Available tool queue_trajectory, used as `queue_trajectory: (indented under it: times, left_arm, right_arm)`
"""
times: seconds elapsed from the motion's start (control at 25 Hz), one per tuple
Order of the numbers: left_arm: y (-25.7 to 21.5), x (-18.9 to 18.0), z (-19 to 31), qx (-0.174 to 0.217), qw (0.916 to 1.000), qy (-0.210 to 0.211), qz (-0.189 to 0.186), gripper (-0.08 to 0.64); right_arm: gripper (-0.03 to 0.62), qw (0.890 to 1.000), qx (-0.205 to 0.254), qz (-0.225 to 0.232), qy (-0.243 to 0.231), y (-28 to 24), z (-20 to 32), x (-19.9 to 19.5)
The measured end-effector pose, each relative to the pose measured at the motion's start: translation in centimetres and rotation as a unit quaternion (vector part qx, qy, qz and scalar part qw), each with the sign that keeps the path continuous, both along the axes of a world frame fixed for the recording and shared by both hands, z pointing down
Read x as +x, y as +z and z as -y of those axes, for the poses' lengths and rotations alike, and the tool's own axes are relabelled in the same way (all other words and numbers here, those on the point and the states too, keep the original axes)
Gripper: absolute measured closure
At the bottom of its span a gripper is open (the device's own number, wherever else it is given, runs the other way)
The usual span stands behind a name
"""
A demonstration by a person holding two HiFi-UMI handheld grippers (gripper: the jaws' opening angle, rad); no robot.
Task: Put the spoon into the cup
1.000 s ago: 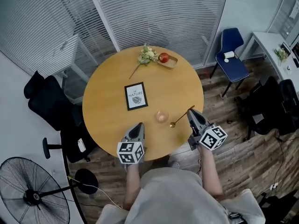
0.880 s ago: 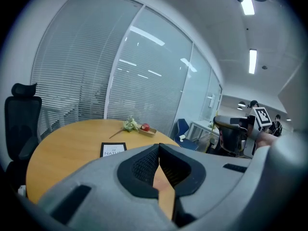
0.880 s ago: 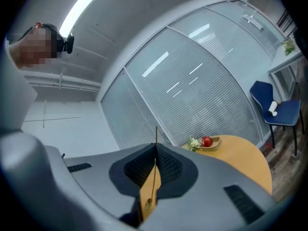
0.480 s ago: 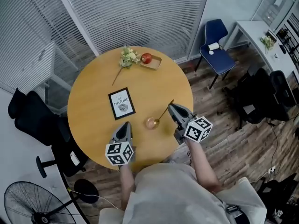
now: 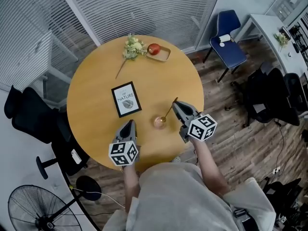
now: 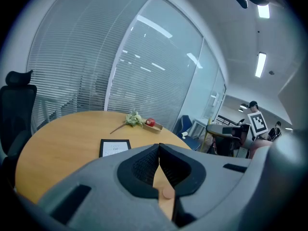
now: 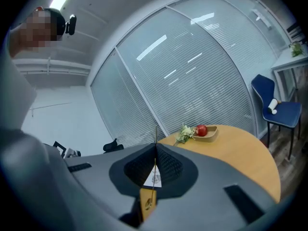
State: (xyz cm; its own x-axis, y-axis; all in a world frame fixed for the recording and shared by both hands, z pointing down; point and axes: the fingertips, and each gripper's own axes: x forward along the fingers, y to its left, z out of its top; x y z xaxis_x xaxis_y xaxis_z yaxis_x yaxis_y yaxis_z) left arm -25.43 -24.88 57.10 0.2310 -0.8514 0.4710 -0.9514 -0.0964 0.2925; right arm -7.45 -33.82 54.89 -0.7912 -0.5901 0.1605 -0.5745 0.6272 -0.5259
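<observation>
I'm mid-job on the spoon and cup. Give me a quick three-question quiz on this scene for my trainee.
1. True or false: the left gripper is shut on the spoon.
2. What lies in the wooden tray at the far edge of the table? A) a red fruit B) a phone C) scissors
3. Fill in: the right gripper is shut on the ____.
Key: 1 false, it is shut on nothing; 2 A; 3 spoon.

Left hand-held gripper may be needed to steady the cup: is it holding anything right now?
No, the left hand-held gripper has its jaws closed together with nothing between them in its own view.
</observation>
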Motion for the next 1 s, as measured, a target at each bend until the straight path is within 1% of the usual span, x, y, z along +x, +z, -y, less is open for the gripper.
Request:
queue_trajectory:
  times: [0.24, 0.4, 0.68, 0.84, 1.0]
  left_arm:
    - [1.4, 0.0, 0.6, -0.012, 0.9999, 0.007, -0.007, 0.551]
    - [2.0, -0.5, 0.6, -0.017, 0.9998, 0.006, -0.010, 0.551]
    - [2.2, -1.5, 0.5, -0.021, 0.9997, -0.006, -0.011, 0.551]
    - [2.5, -2.1, 0.3, -0.026, 0.9996, -0.010, -0.012, 0.551]
    - [2.6, -2.1, 0.3, -0.027, 0.9995, -0.009, -0.014, 0.551]
  right_arm:
    - [0.591, 0.999, 0.000, -0.042, -0.011, 3.6, -0.7, -1.4]
    - [0.591, 0.998, -0.008, -0.066, 0.011, 6.3, -0.9, -1.6]
    - [0.591, 0.997, -0.021, -0.066, 0.036, 9.3, -1.4, -1.9]
    - [0.591, 0.997, -0.030, -0.064, 0.035, 10.5, -1.8, -2.6]
    - [0.591, 0.997, -0.029, -0.067, 0.030, 10.8, -1.9, -3.0]
